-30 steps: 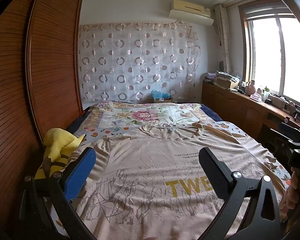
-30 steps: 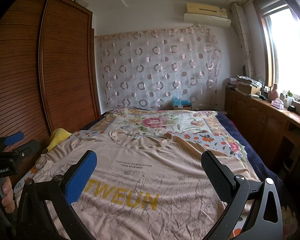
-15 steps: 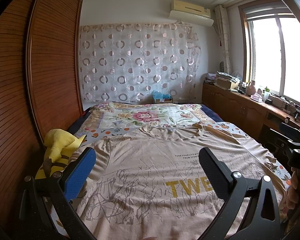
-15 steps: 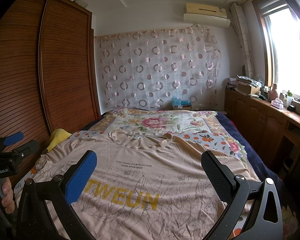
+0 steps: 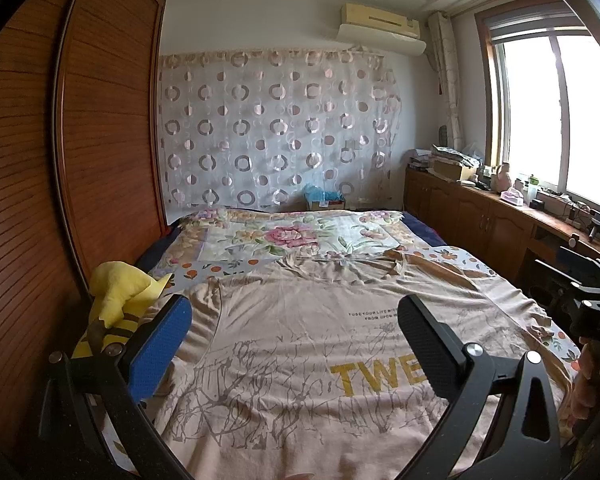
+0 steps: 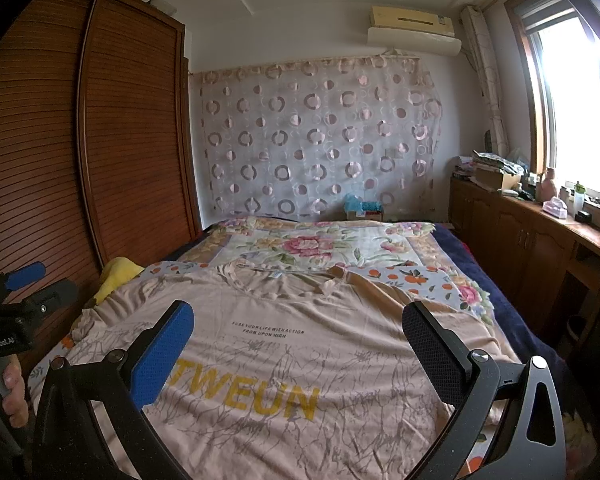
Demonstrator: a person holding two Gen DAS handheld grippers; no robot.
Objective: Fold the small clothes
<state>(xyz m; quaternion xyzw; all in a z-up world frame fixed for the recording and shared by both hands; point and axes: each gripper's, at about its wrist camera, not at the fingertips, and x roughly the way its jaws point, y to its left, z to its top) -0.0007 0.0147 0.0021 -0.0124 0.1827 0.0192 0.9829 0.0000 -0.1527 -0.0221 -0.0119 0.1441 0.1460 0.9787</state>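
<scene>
- Left gripper (image 5: 294,330): jaws wide apart, nothing between them, held above the lower left part of the shirt (image 5: 300,340)
- Right gripper (image 6: 298,336): jaws likewise wide apart and empty, above the lower right part of the same shirt
- Shirt: spread flat and face up on the bed (image 5: 292,236), collar toward the far end, hem nearest the cameras, yellow lettering across the chest, light creases throughout
- Sleeves: left one lying out toward the yellow plush toy (image 5: 120,292), right one draped toward the bed's window side
- Bedspread: floral, showing beyond the collar; wooden wardrobe (image 5: 80,160) along the left, patterned curtain (image 5: 276,136) on the far wall
- Step in hand, by the look of it: the very start, with the shirt laid out and no fold made yet, no cloth gripped
- Next move likely calls for: lowering each gripper to an edge of the fabric, probably a sleeve or side seam, closing on a single layer, then lifting and carrying it across toward the middle
- Care needed: pinching only the shirt, not the bedspread beneath
</scene>
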